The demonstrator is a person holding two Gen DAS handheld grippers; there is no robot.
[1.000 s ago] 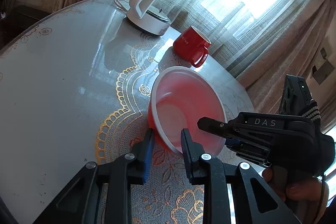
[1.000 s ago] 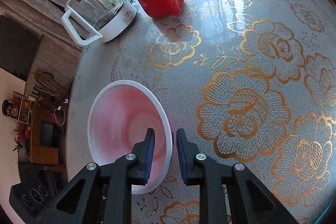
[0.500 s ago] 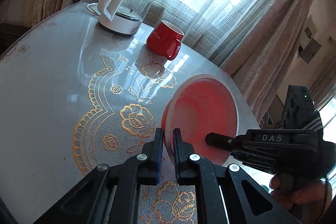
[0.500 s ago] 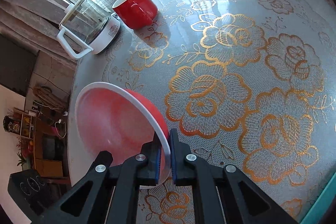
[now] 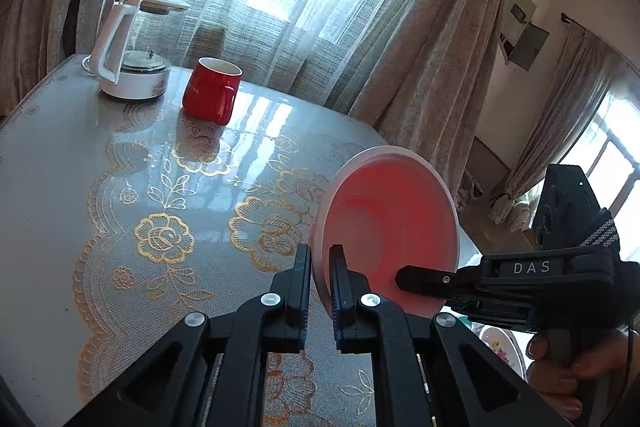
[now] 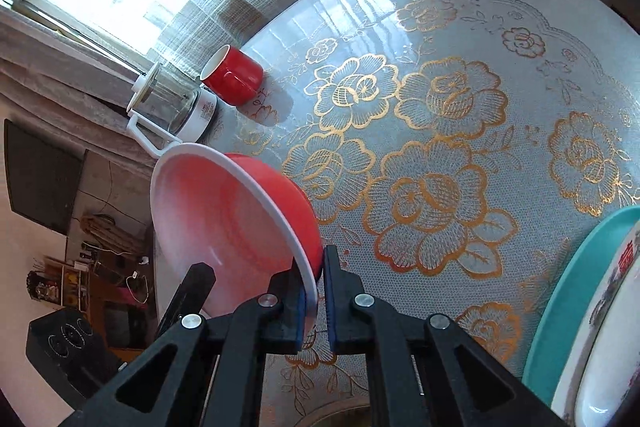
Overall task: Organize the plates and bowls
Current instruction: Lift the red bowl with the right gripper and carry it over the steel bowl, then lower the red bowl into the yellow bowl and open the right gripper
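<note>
Now: both hand-held grippers point(image 5: 320, 279) point(image 6: 316, 291) clamped on red bowl point(image 6: 224, 223) rim | mug point(image 5: 212, 93), kettle point(image 5: 132, 67) far | teal tray point(image 6: 576, 291) right.

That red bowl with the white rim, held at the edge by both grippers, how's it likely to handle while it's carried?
The red bowl probably stays stiff: its thin rim shows no bend where the left gripper and right gripper pinch it. It looks light, likely plastic. The glossy surface and its steep tilt suggest it could slip or swing in these narrow edge grips.

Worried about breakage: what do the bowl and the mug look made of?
Bowl: probably plastic or melamine; thin white rim, matte red outside, light glows pink through its wall. Mug: likely glazed ceramic; thick wall, glossy red outside, white inside.
</note>
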